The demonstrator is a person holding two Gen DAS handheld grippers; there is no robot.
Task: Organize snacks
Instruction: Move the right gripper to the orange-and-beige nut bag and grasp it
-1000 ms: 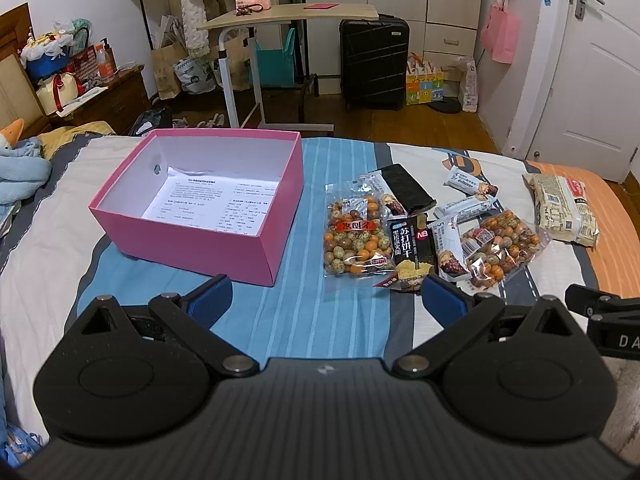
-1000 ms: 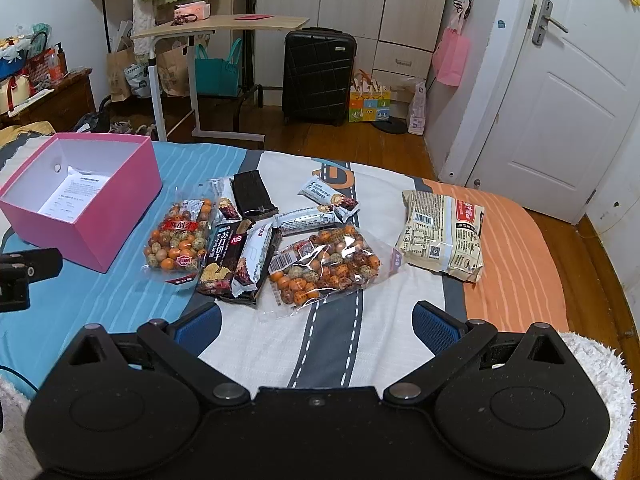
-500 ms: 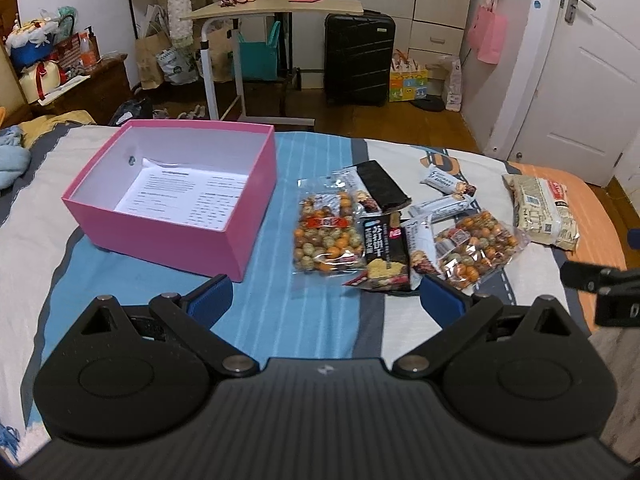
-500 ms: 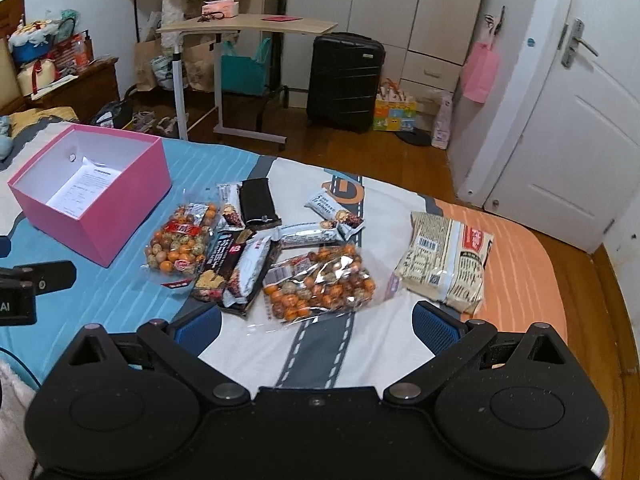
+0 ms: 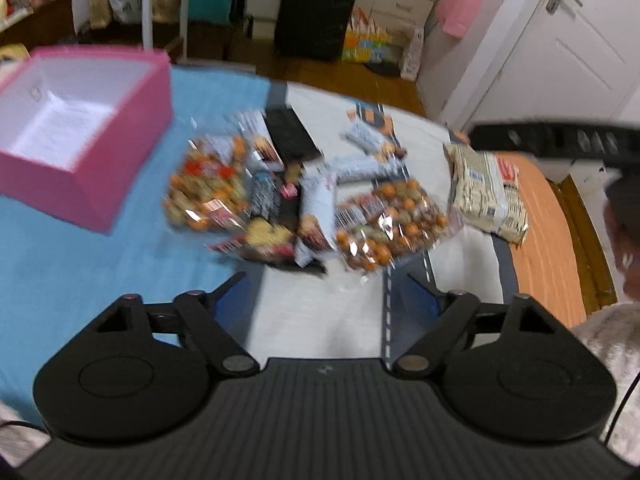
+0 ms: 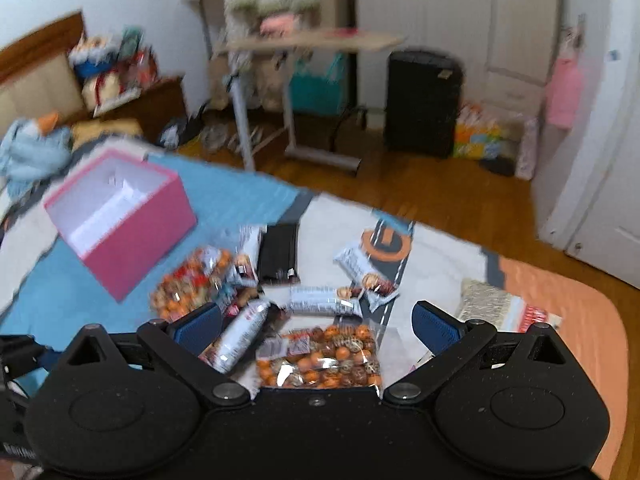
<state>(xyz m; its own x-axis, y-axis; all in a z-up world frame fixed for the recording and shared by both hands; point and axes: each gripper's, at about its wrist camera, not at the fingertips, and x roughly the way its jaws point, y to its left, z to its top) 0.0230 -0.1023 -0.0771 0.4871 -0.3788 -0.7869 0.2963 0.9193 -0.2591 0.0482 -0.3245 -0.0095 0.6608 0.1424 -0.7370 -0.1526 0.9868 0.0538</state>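
Observation:
Snack packs lie in a pile on the bed: two clear bags of mixed nuts (image 5: 204, 196) (image 5: 392, 220), a black packet (image 5: 292, 136), white bars (image 5: 316, 208) and a beige packet (image 5: 486, 188). An open pink box (image 5: 80, 136) stands to their left. My left gripper (image 5: 326, 294) hangs just short of the pile; its jaws are closing with only sheet between them. My right gripper (image 6: 318, 330) is open right over one nut bag (image 6: 320, 356), with a white bar (image 6: 240, 336) by its left finger. Both views are blurred.
The pink box (image 6: 120, 220) holds a sheet of paper. The right gripper's black body (image 5: 552, 140) crosses the top right of the left wrist view, above a fuzzy sleeve (image 5: 600, 332). Beyond the bed are wooden floor, a rolling table (image 6: 312, 40), a black suitcase (image 6: 424, 104) and a door.
Both grippers have swung in toward the snack pile. The left one has dropped and shifted right, its jaws narrower. The right one now stands over the nut bag.

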